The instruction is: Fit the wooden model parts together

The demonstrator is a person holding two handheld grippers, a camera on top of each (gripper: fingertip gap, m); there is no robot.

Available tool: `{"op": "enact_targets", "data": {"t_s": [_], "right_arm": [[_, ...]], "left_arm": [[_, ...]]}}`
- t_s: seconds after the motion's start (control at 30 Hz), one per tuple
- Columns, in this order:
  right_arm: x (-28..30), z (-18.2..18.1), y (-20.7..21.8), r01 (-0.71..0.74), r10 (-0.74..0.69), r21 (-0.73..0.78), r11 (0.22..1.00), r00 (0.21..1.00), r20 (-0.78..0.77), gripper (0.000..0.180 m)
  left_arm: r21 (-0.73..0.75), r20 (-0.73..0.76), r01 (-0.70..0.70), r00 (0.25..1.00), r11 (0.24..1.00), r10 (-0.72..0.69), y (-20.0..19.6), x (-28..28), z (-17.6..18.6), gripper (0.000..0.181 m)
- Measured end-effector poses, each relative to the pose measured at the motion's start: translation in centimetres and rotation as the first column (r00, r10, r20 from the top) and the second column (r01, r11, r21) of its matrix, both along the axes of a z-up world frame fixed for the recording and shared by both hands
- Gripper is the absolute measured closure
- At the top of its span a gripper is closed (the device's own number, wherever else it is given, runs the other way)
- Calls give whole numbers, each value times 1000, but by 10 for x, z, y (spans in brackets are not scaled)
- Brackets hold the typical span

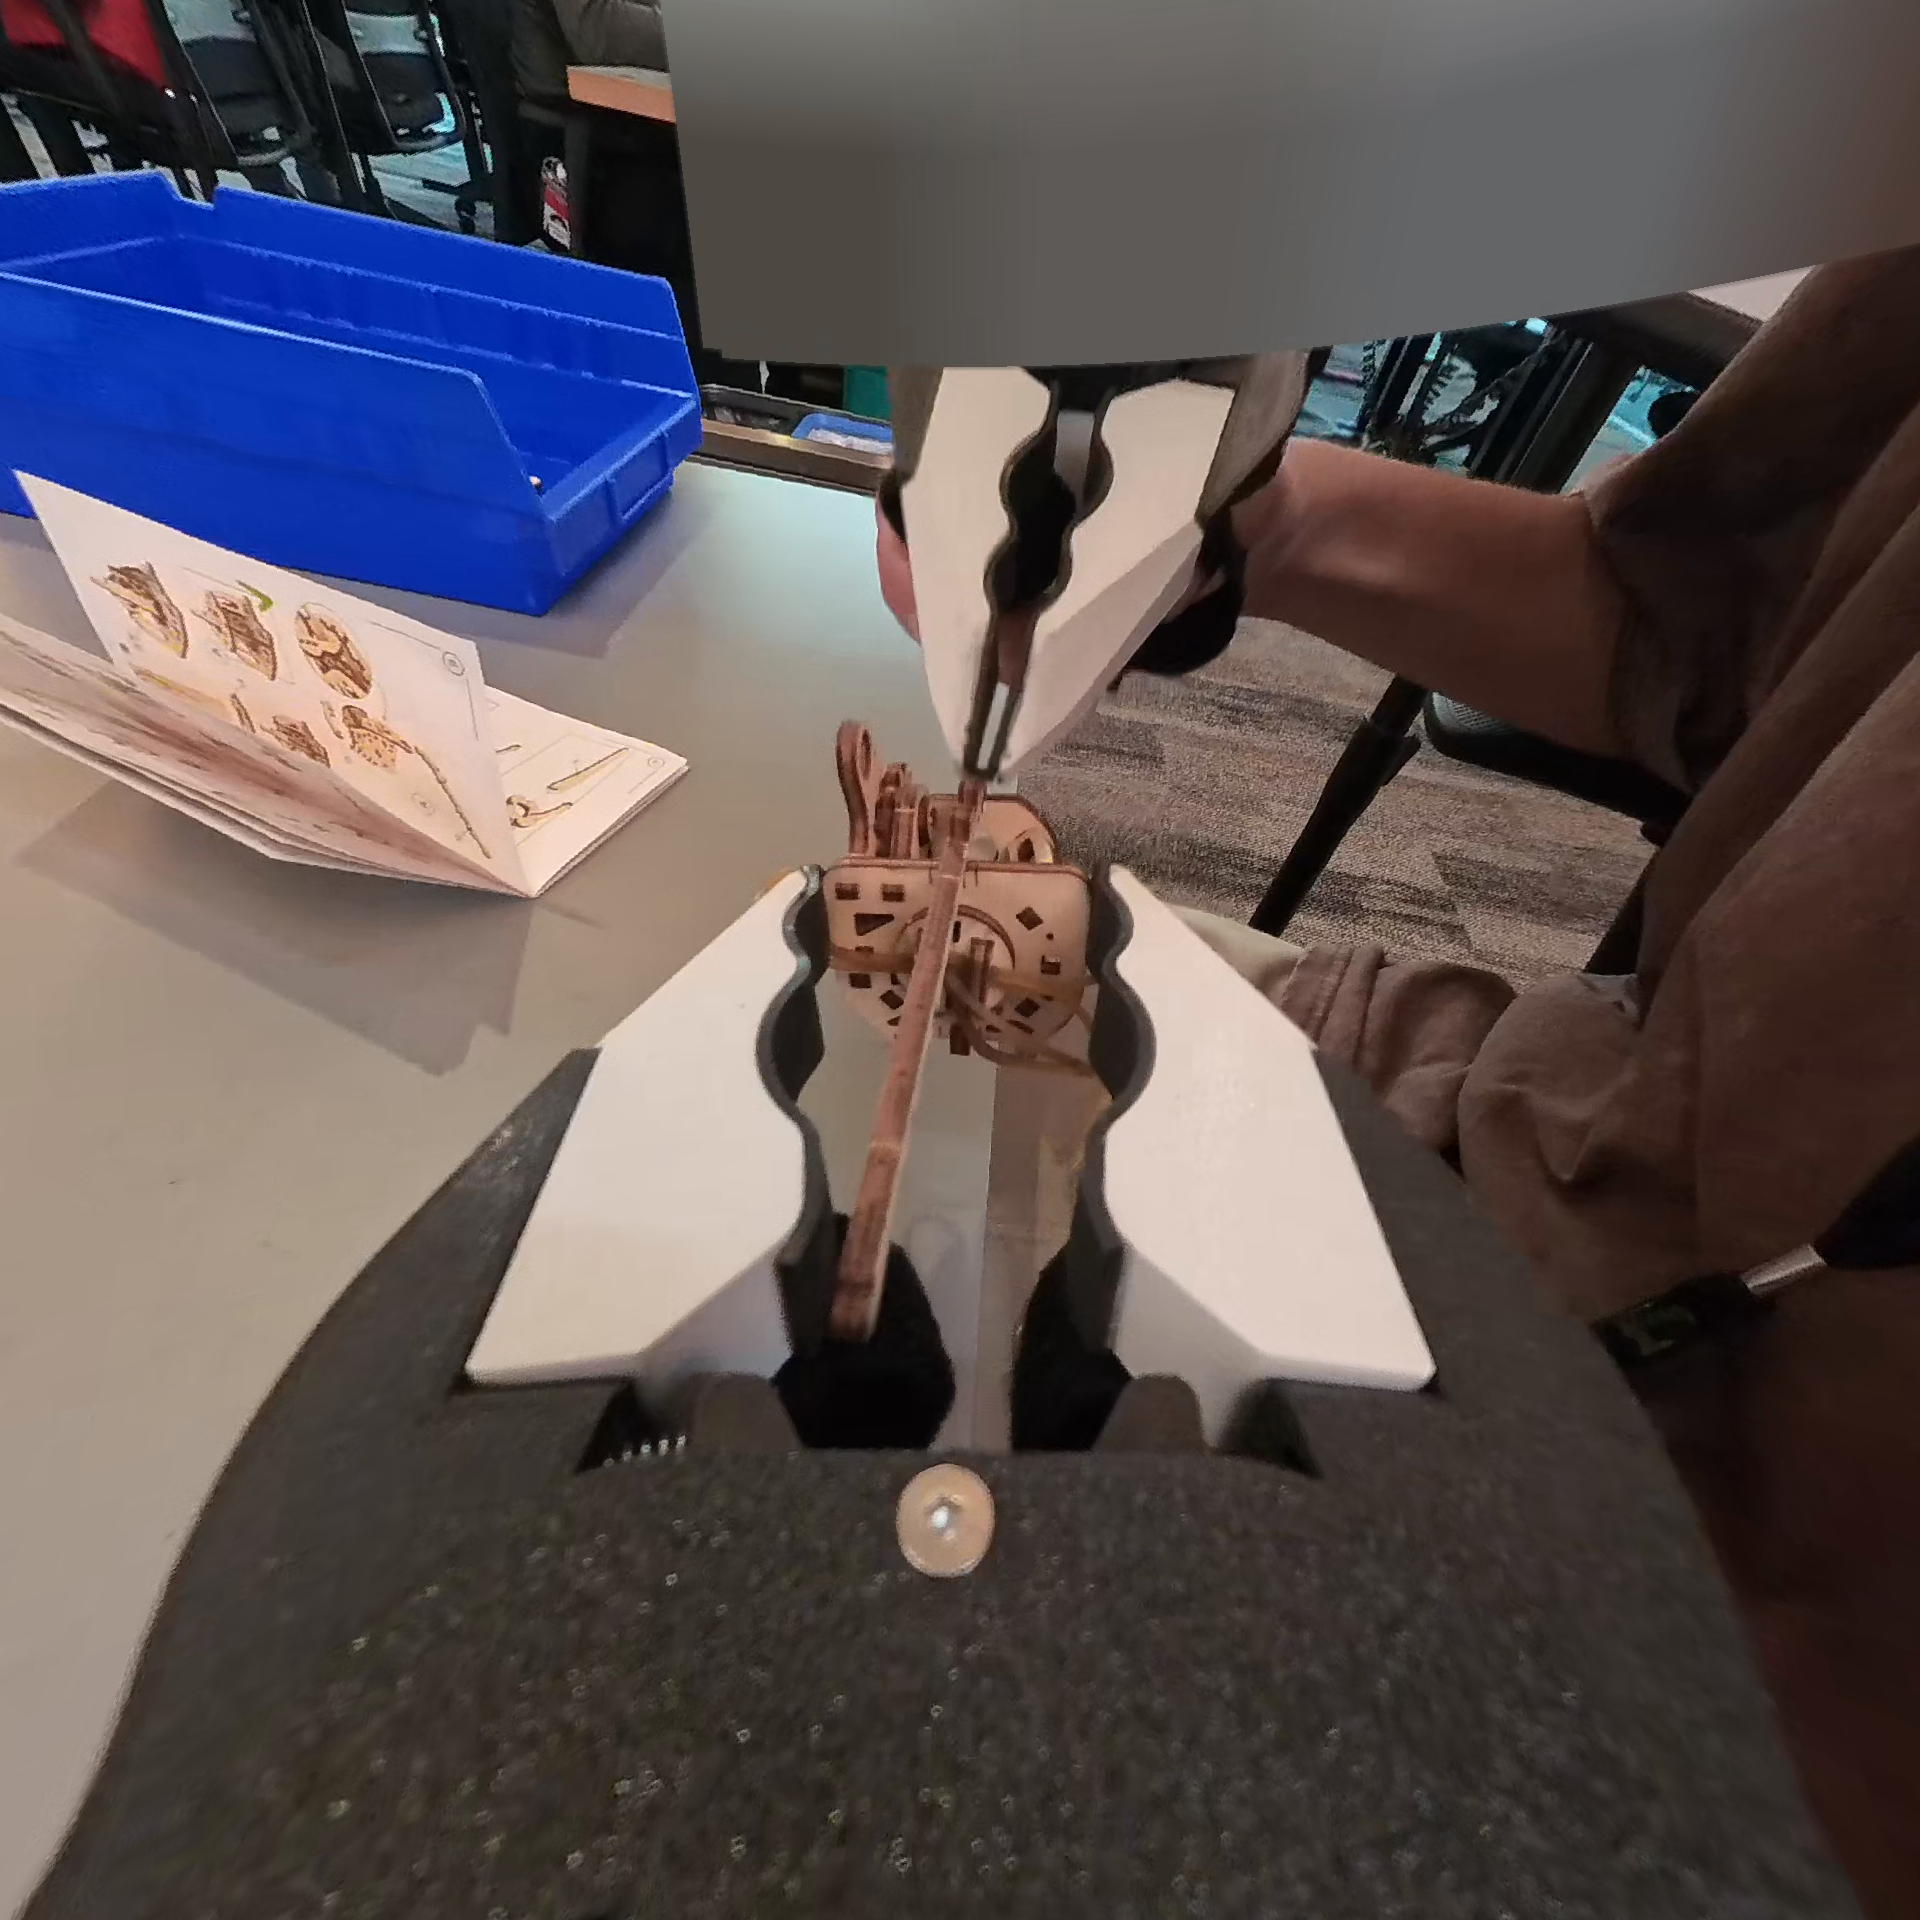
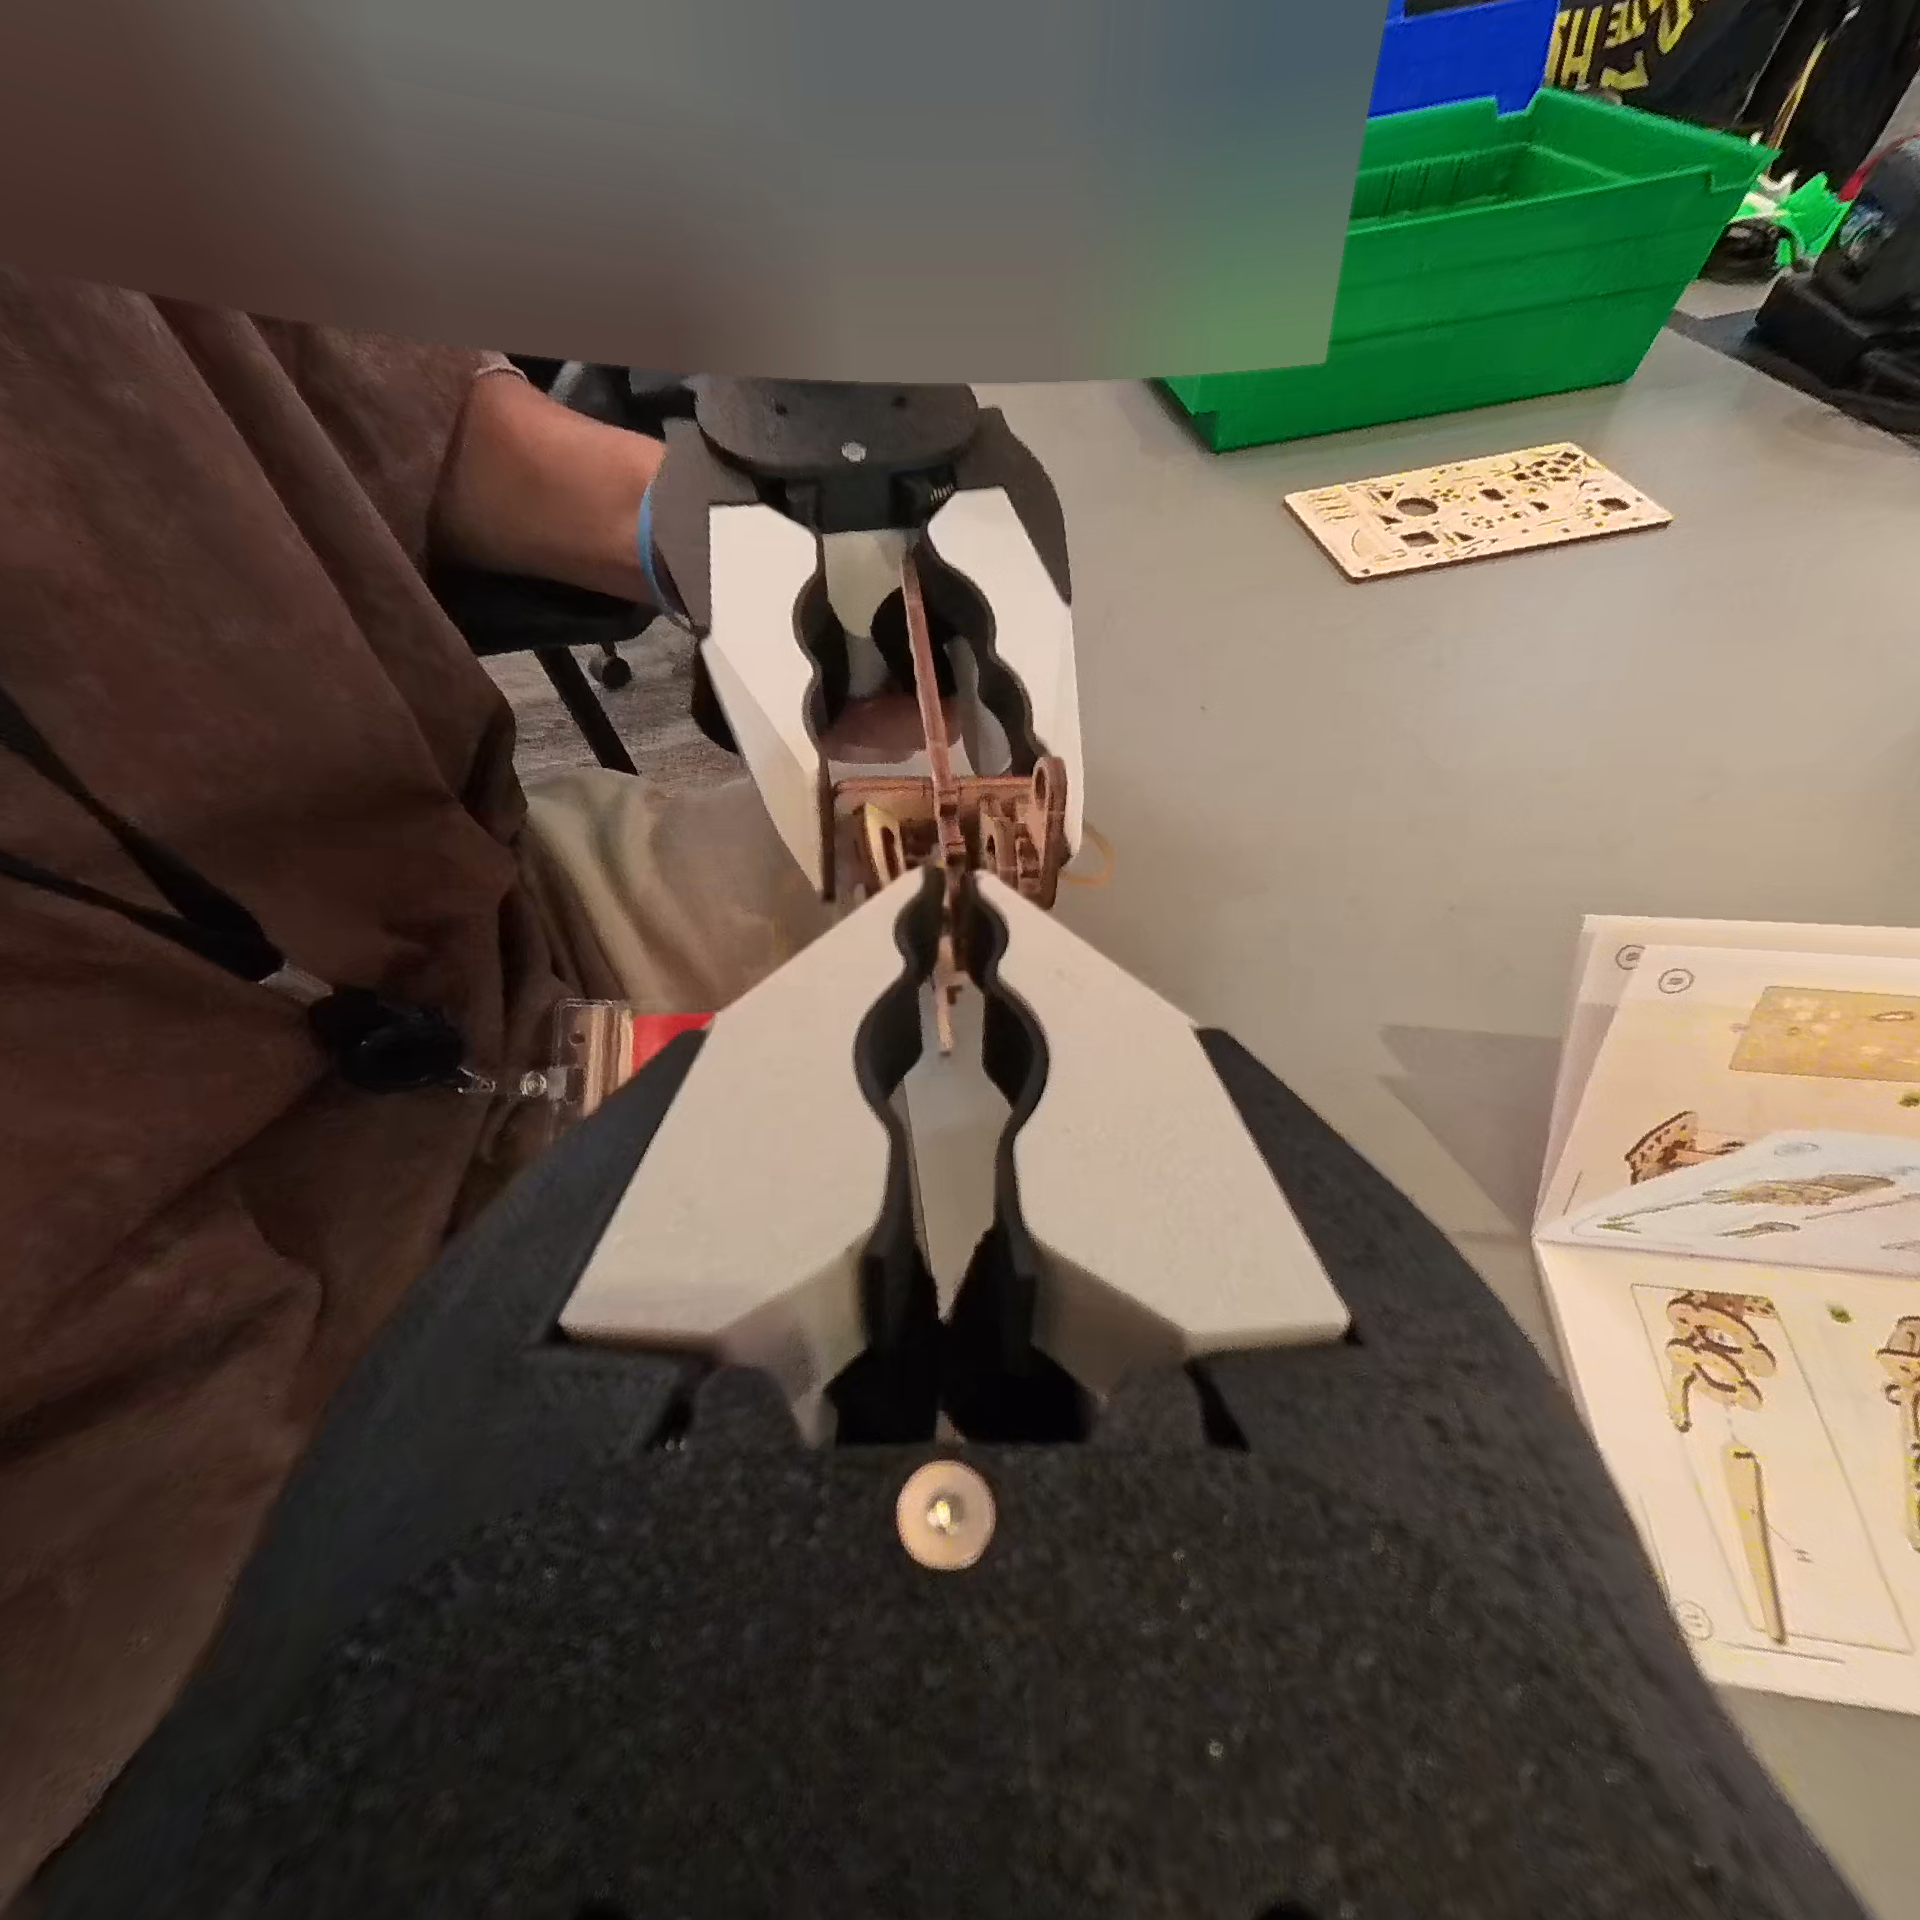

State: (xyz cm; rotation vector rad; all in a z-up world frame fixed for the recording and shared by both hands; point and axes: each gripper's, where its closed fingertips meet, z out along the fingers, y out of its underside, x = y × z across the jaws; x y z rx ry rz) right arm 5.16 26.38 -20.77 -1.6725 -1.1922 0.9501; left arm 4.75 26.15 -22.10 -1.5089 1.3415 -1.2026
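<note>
One wooden model assembly (image 1: pixel 956 935), a pale laser-cut block with slots, a round gear-like disc and a rubber band, is clamped between the jaws of the left gripper (image 1: pixel 951 914), held above the edge of the grey surface (image 1: pixel 260 1091). One long thin wooden stick (image 1: pixel 894 1122) runs from the assembly back between the left jaws toward that gripper's body. The right gripper (image 2: pixel 948 883) meets the assembly from the opposite side; its jaws stand narrow, nearly together, pinched on a small thin wooden piece (image 2: pixel 945 987) at the assembly's top edge. In the left wrist view the right gripper's tips sit just at the upper end of the stick. On the surface lie one open instruction booklet (image 1: pixel 343 748), one blue bin (image 1: pixel 343 395), one green bin (image 2: pixel 1507 270) and one flat wooden parts sheet (image 2: pixel 1475 509) with cut-out holes, well apart from the grippers. A person in brown sleeves (image 1: pixel 1714 935) holds both tools
</note>
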Motion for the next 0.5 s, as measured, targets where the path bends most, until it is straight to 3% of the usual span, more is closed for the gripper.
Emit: {"op": "enact_targets", "data": {"t_s": [0.17,0.37,0.5], "right_arm": [[-2,-12,-2,-12,13,-26,1000,999,37,180],[3,4,4,25,-25,-14,1000,999,-44,178],[4,9,15,105,-101,90,990,994,-52,151]], "left_arm": [[-31,61,-6,998,1000,8,2,-1,13,133],[-80,62,-39,997,996,44,12,-7,12,133],[-235,126,-70,987,969,102,22,-7,21,133]]}}
